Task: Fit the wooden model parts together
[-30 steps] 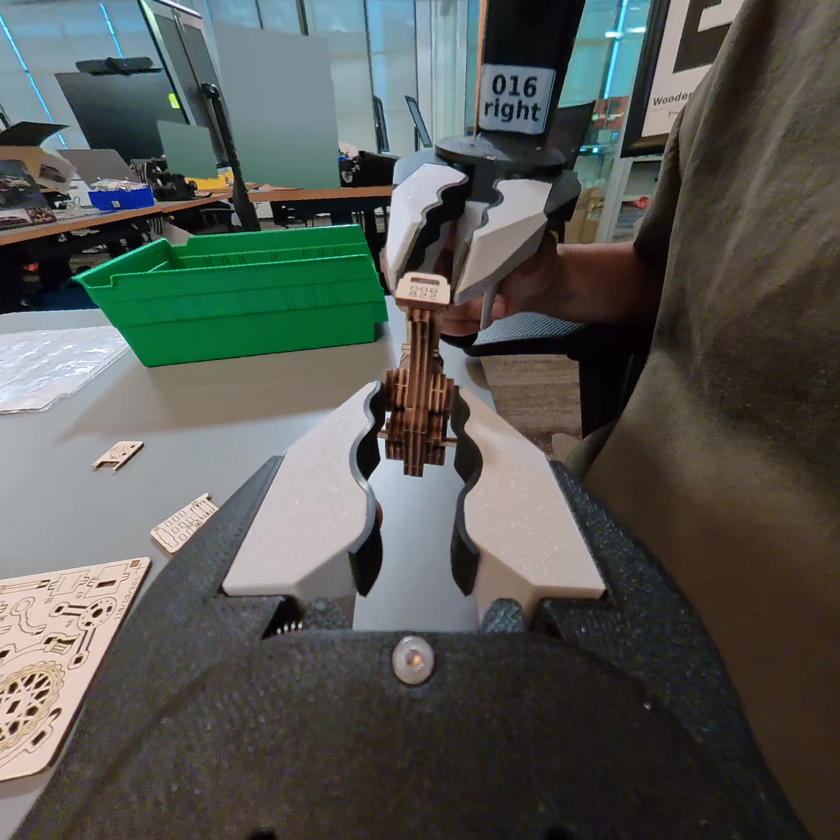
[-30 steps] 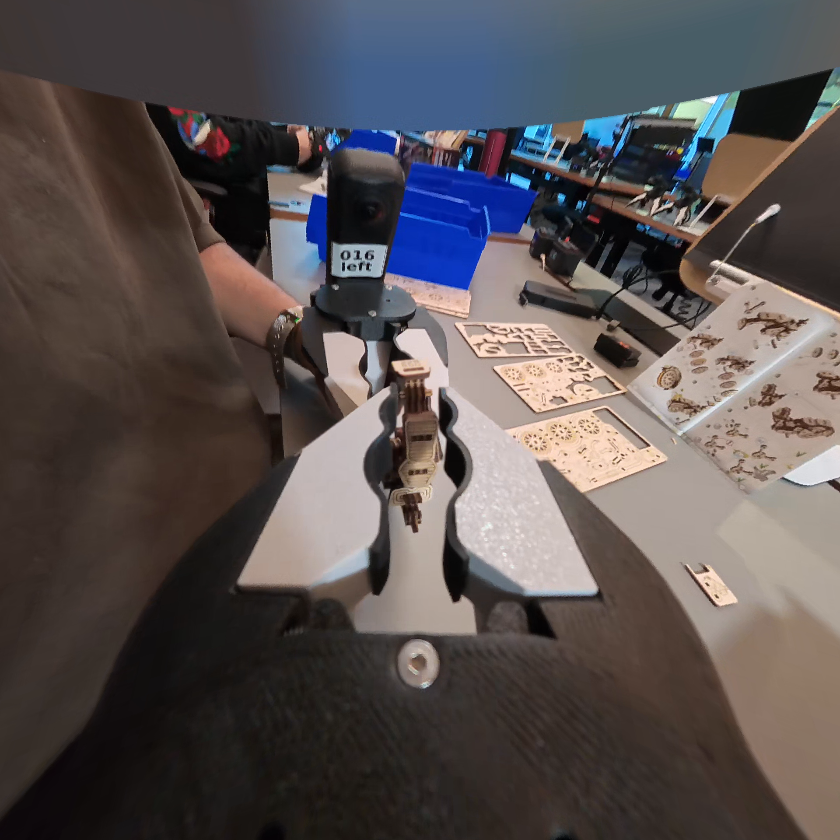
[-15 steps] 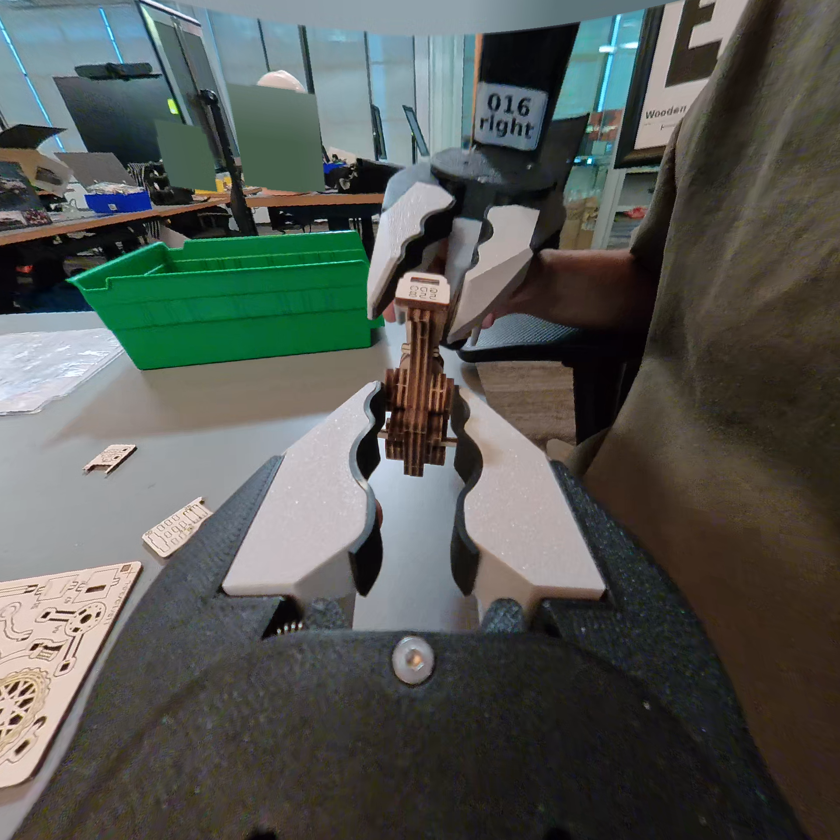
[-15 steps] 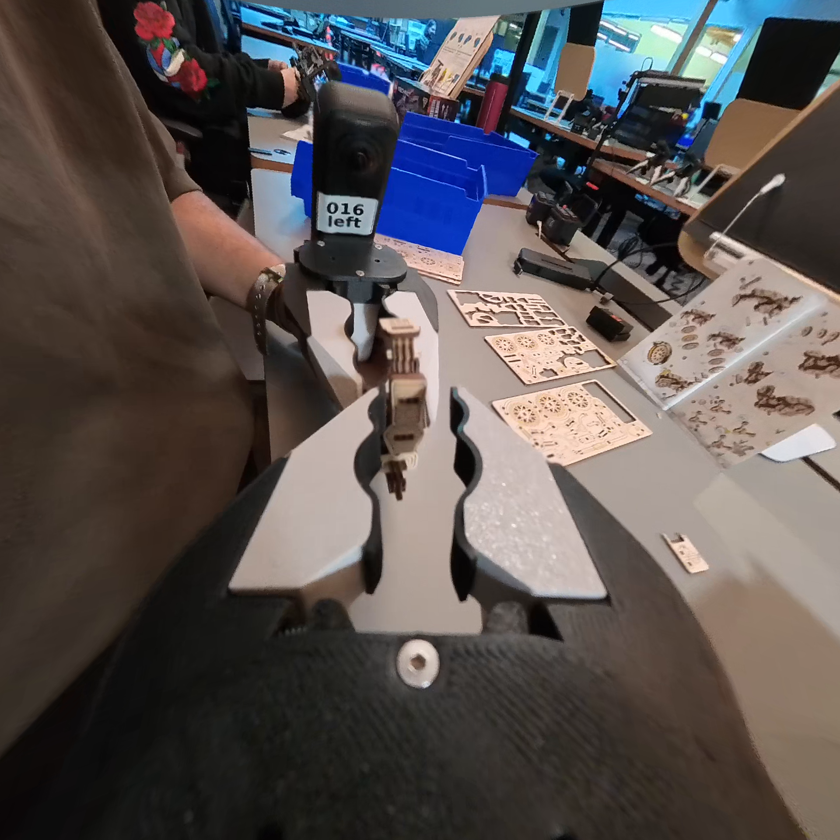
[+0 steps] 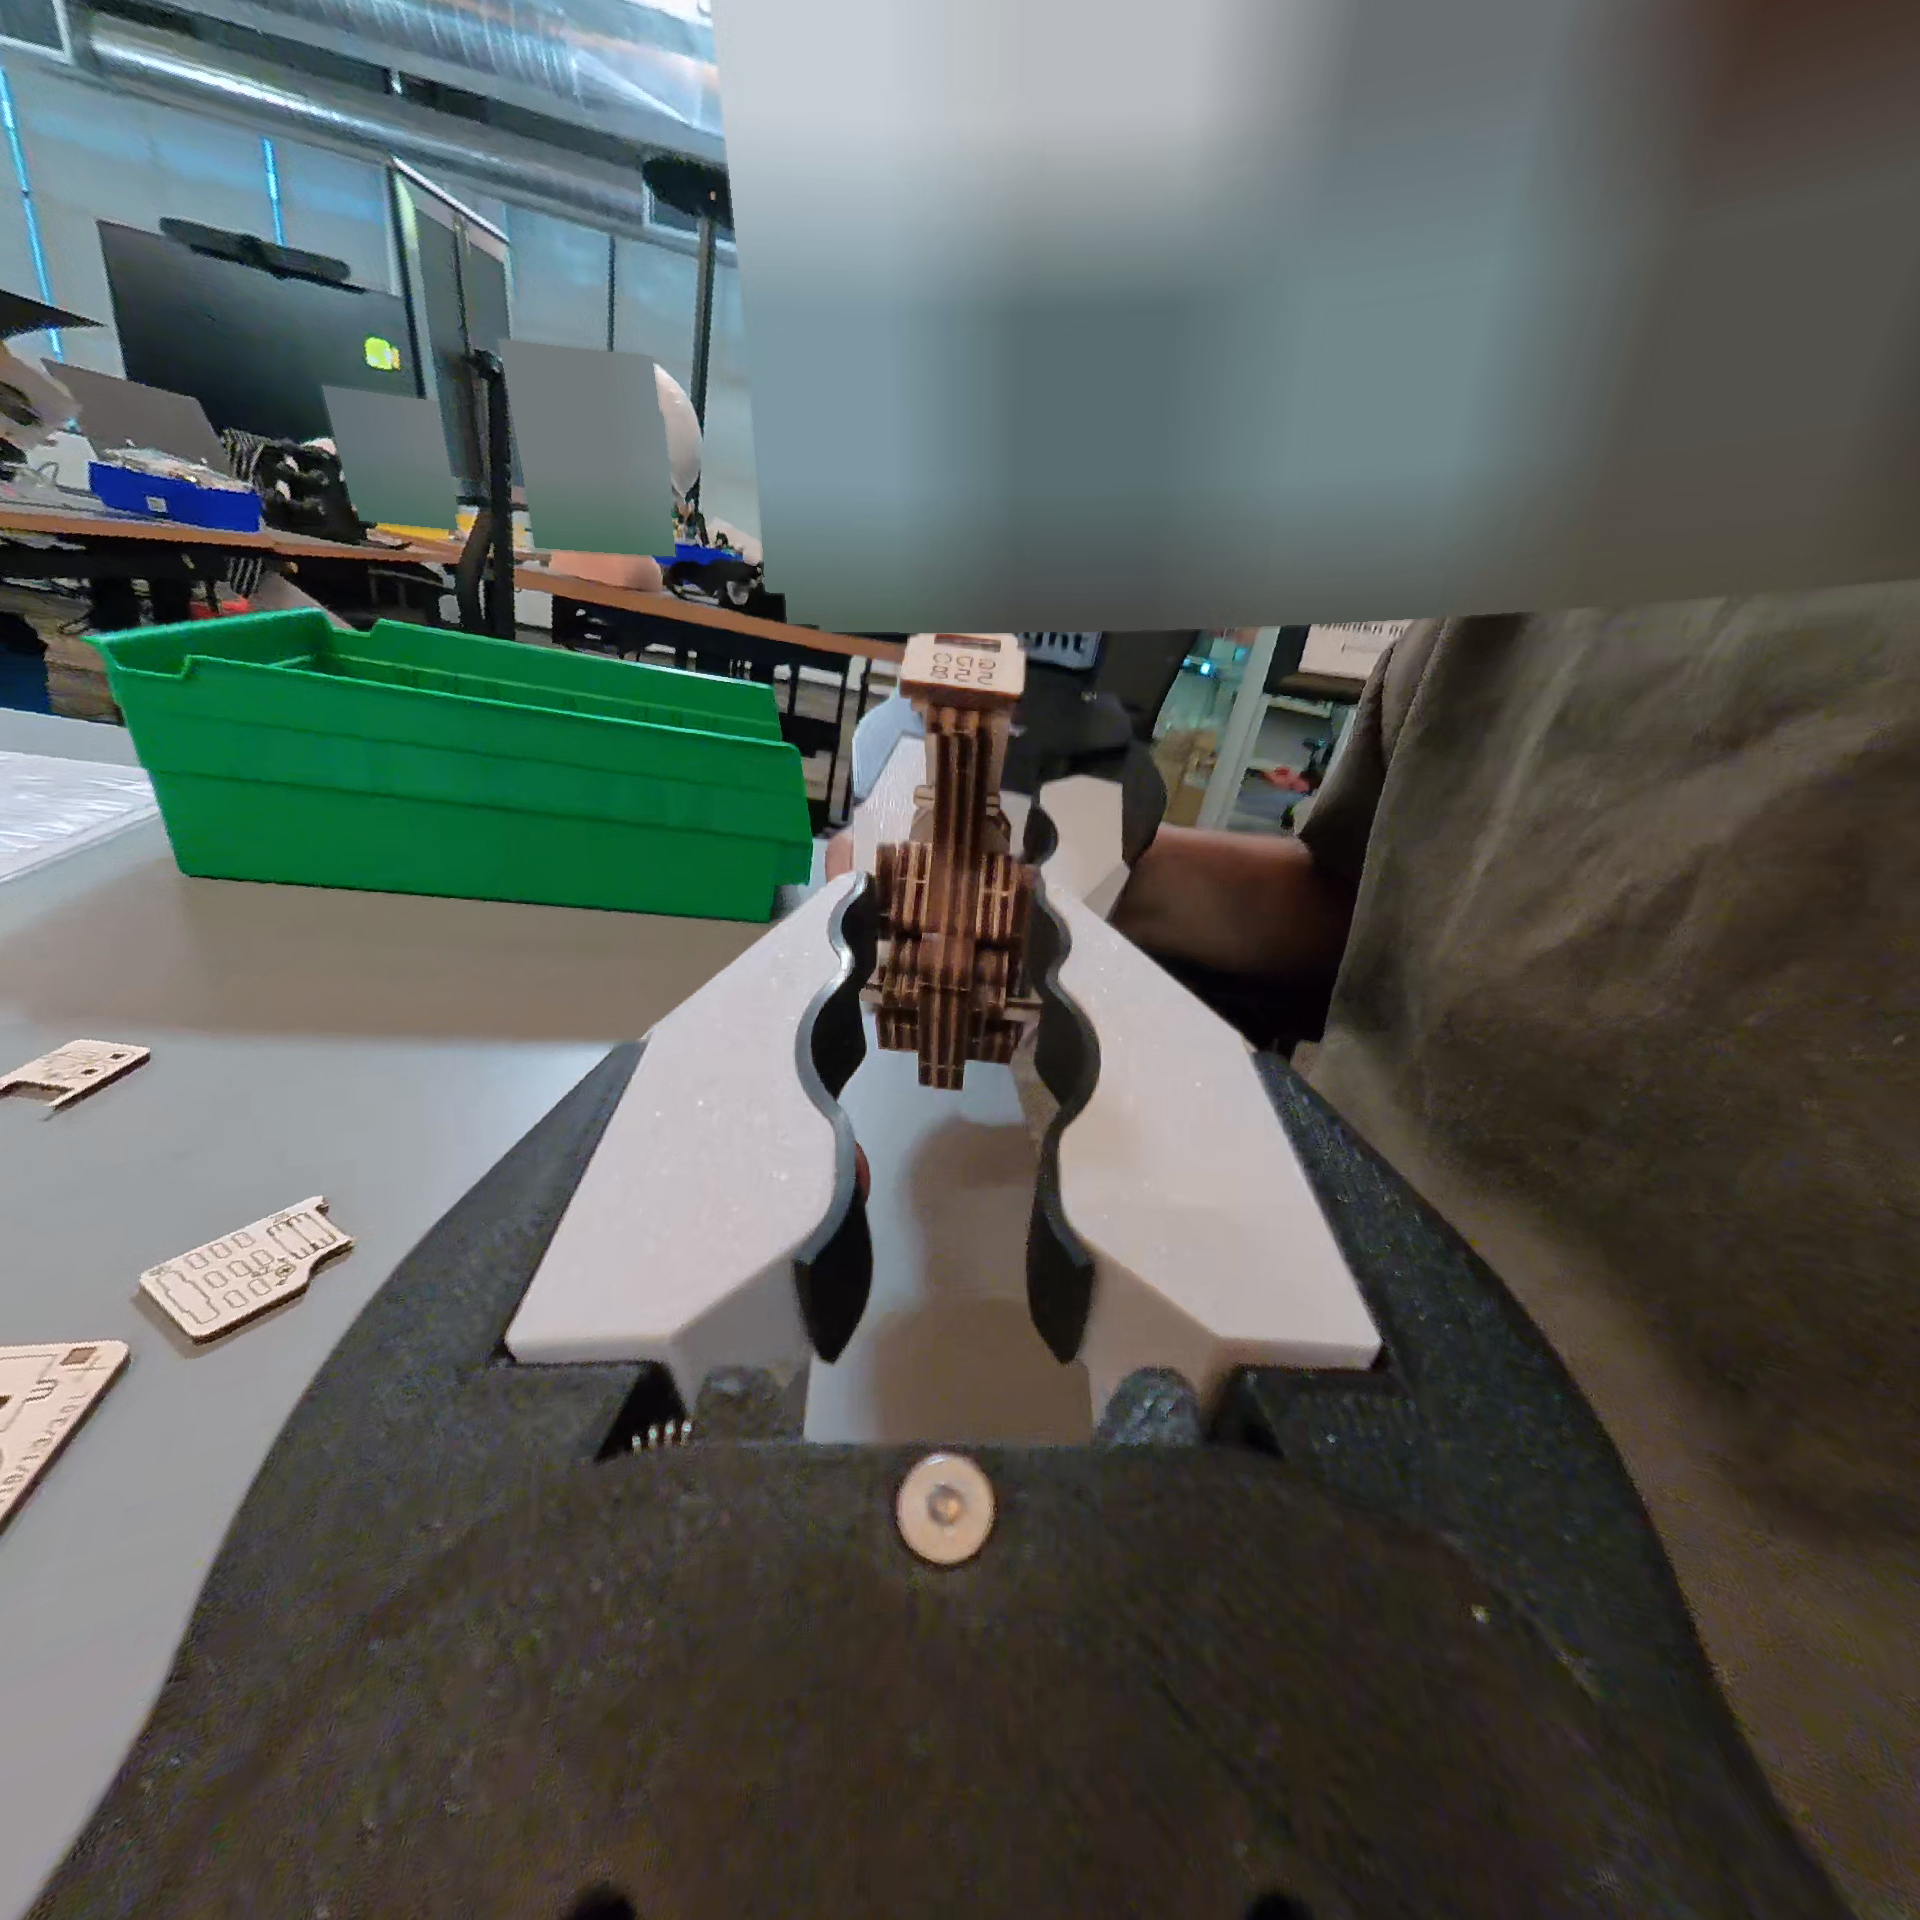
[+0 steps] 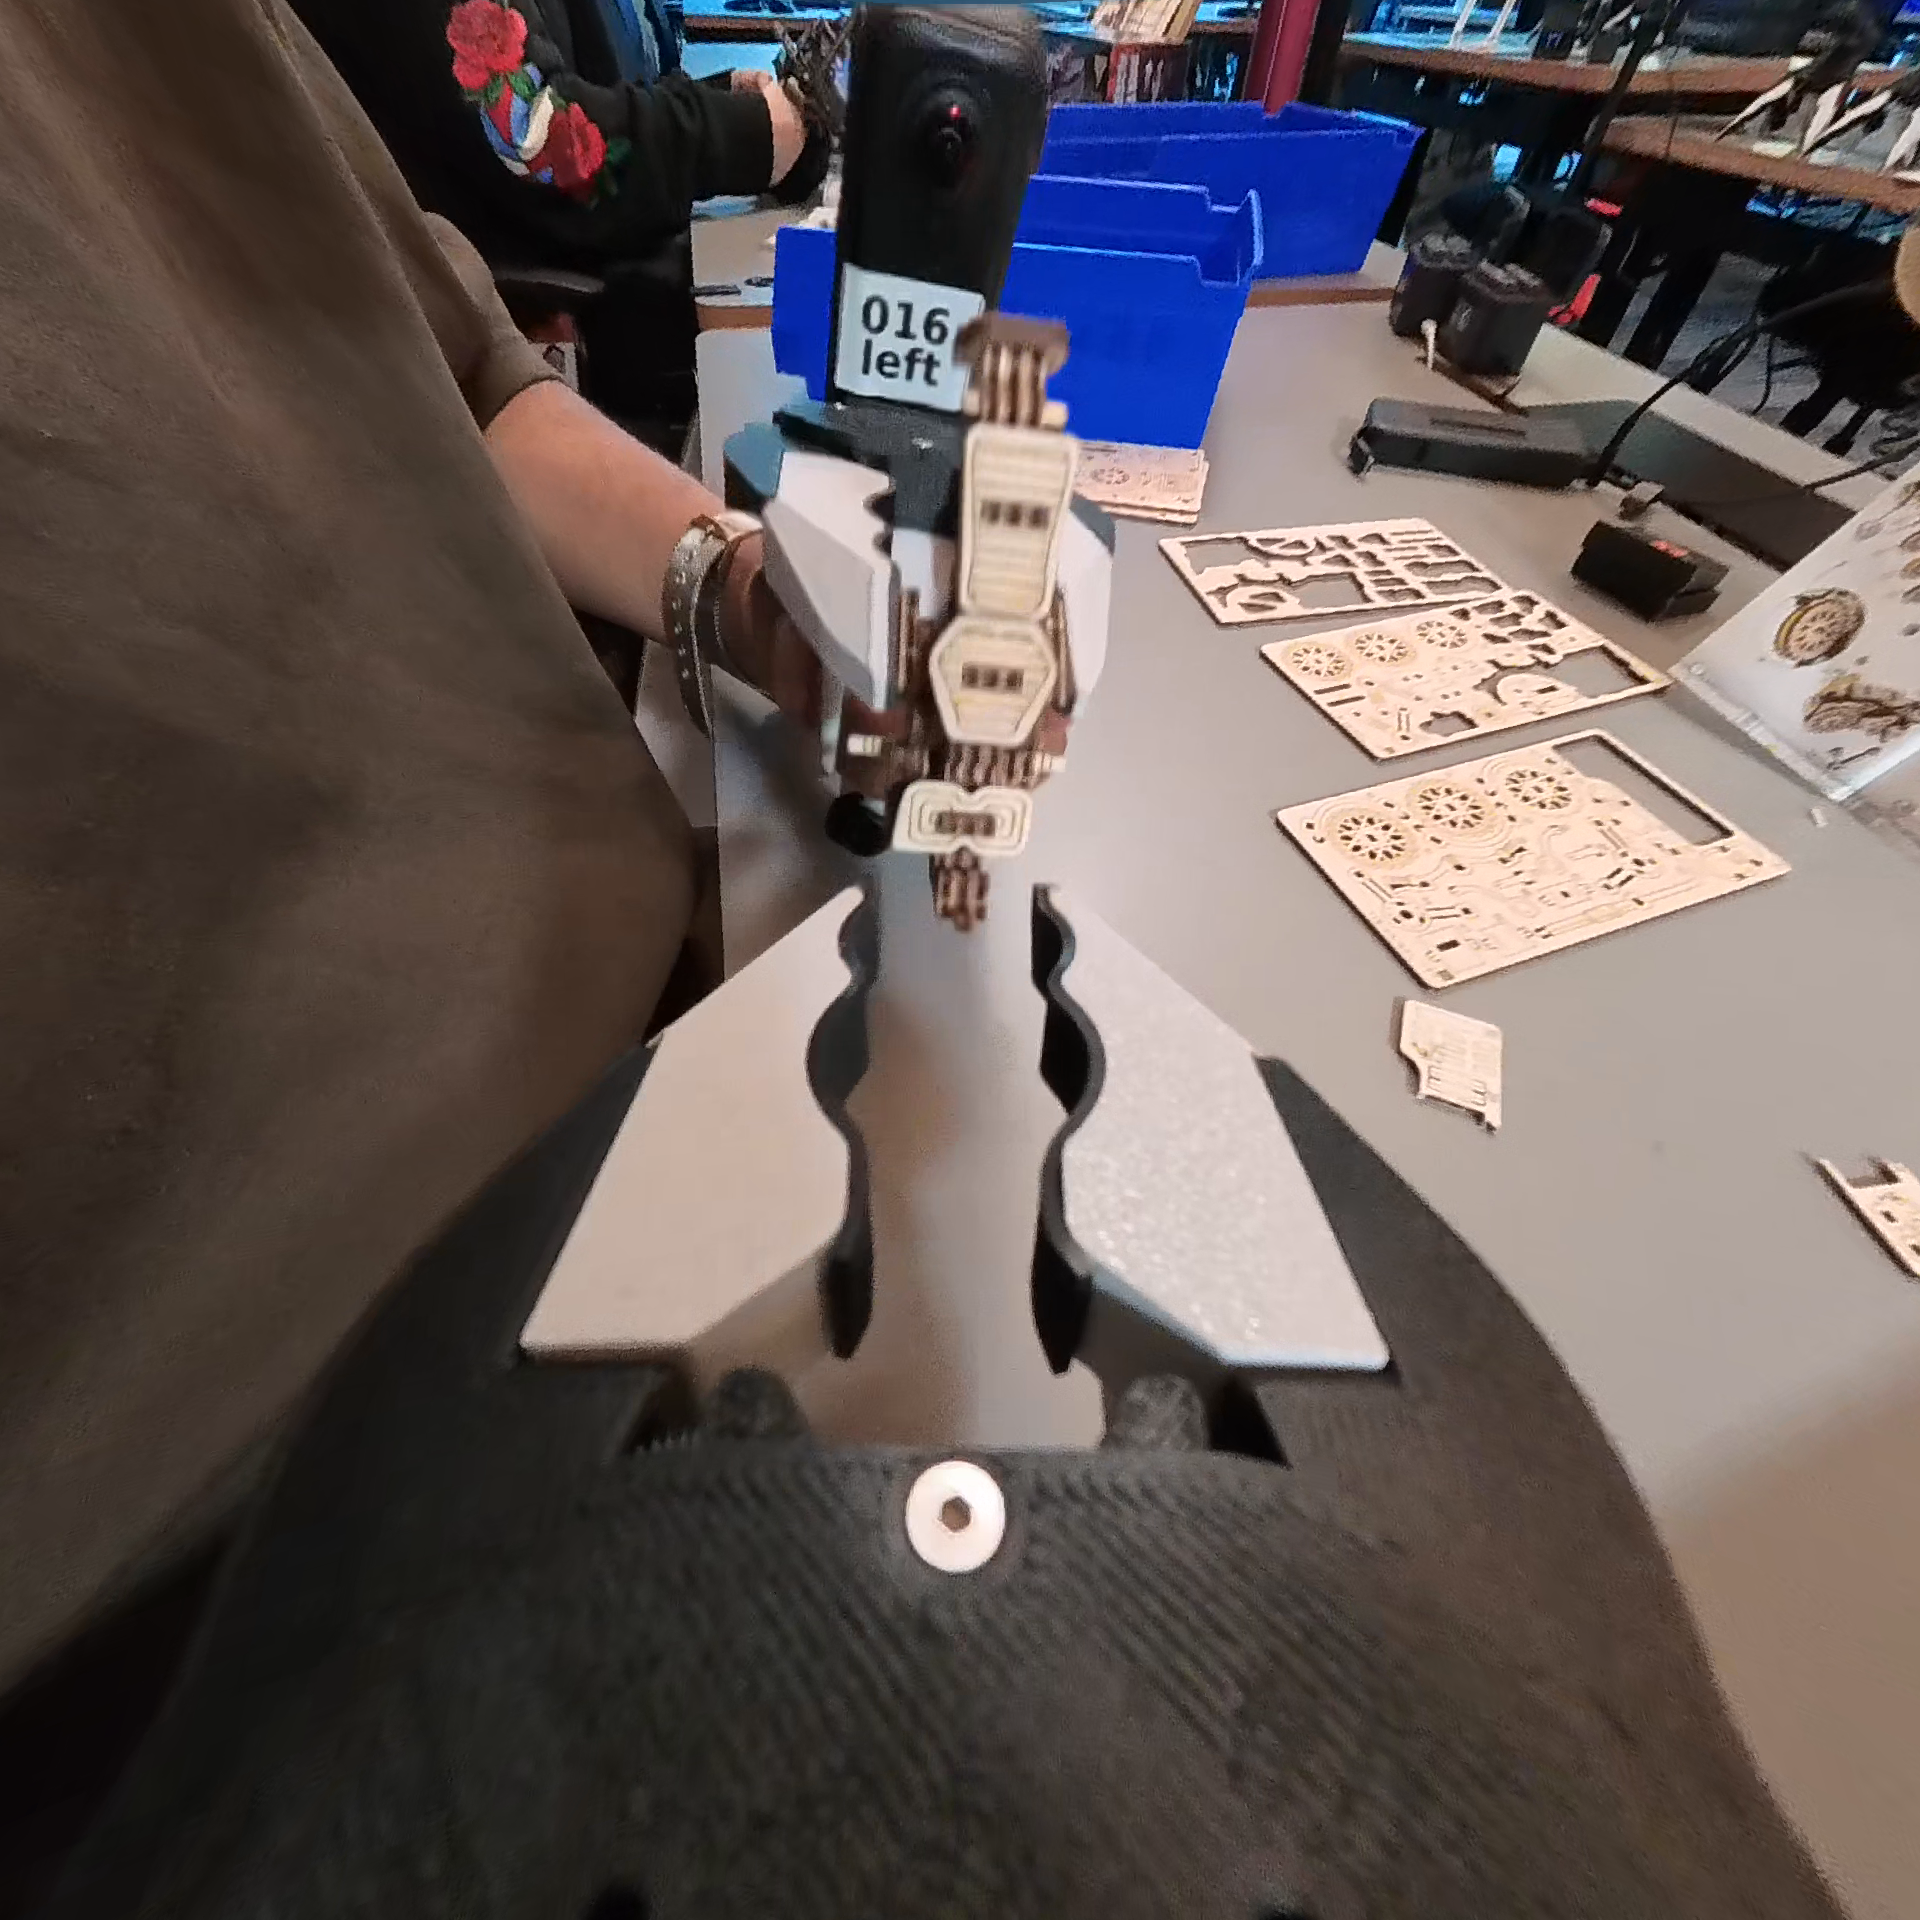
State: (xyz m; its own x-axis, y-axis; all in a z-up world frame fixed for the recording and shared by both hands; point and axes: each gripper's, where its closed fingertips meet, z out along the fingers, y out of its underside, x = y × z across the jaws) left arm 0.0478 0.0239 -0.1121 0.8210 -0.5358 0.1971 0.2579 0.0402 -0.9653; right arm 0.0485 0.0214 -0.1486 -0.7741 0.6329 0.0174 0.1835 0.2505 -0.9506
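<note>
Left wrist view, left to right: two small loose wooden pieces lie flat on the grey table, a green bin stands behind them, and your left gripper sits centre frame, clenched on the wooden model. The fingers pinch the model's thick layered lower body from both sides. Its long axis stands close to upright; the narrow neck rises above the fingertips and ends in a small flat cap, while a short stub hangs below the grip. It is held in the air above the table edge, in front of your olive shirt. Right wrist view, left to right: your forearm with a wristband, then the left gripper facing the camera with the wooden model between its fingers, pale plated face turned this way, cap end up, tail end pointing down toward your right gripper. That gripper is released: its fingers stand apart just below the tail tip, with nothing between them. Farther right, three laser-cut sheets lie flat on the table, well apart from the model, with a blue bin behind.
</note>
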